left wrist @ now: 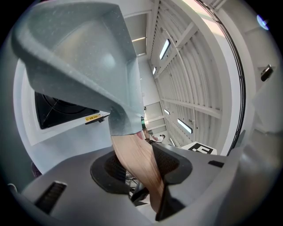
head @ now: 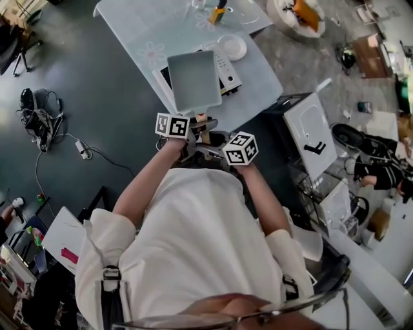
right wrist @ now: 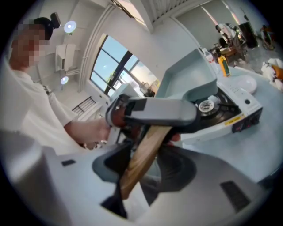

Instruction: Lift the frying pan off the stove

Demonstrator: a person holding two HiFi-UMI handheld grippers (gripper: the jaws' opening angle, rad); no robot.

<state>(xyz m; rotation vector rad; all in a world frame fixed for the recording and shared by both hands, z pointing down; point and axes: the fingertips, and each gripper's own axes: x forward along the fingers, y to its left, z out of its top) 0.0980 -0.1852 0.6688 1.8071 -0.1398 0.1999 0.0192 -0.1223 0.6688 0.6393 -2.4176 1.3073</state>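
I've got the frying pan [head: 193,80] in the air above the stove [head: 229,72] on the table [head: 261,90]. My left gripper [left wrist: 141,170] and right gripper [right wrist: 146,163] both clamp its wooden handle [right wrist: 142,152], with the pan just ahead of them.

Grey square frying pan [head: 193,80] over white stove [head: 228,69] on pale table [head: 148,38]

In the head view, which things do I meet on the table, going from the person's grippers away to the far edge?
Grey frying pan → white bowl → yellow bottle. The stove lies partly under the frying pan, so I leave it out.
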